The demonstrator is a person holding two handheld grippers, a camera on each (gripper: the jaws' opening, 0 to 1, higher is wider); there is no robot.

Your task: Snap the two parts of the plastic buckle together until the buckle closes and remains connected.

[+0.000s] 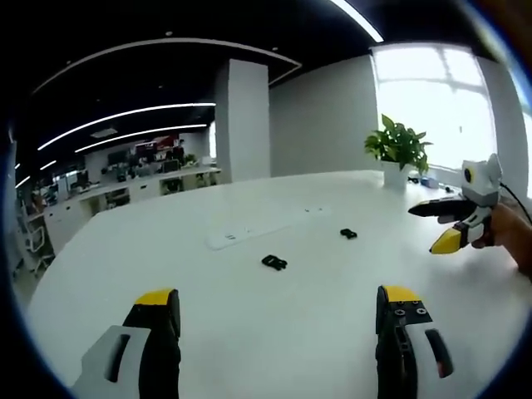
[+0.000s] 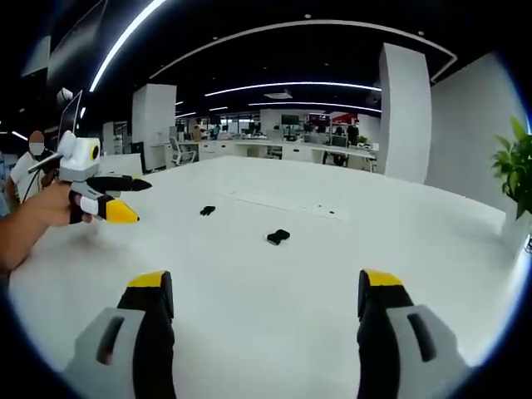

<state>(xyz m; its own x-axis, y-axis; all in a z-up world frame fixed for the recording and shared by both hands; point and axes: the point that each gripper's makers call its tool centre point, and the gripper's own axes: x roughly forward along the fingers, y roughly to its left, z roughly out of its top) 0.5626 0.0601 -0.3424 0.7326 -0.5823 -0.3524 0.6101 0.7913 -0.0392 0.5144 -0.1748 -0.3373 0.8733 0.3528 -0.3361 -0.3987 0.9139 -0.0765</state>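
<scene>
Two small black buckle parts lie apart on the white table (image 1: 125,249). One buckle part (image 1: 274,263) rests ahead of my left gripper (image 1: 278,298), which is open with nothing between its yellow-tipped jaws. The other buckle part (image 1: 348,233) lies farther right. A hand holds my right gripper (image 1: 426,227) open above the table at the right. In the right gripper view, one buckle part (image 2: 278,237) lies ahead of my open right gripper (image 2: 266,281). The second buckle part (image 2: 207,210) lies farther left, nearer the hand-held, open left gripper (image 2: 141,201).
A flat white strip (image 1: 249,234) lies on the table beyond the buckle parts, also seen as a white strip (image 2: 283,204). A potted plant (image 1: 399,148) stands at the table's far edge. Office desks and a white column (image 2: 407,112) stand behind.
</scene>
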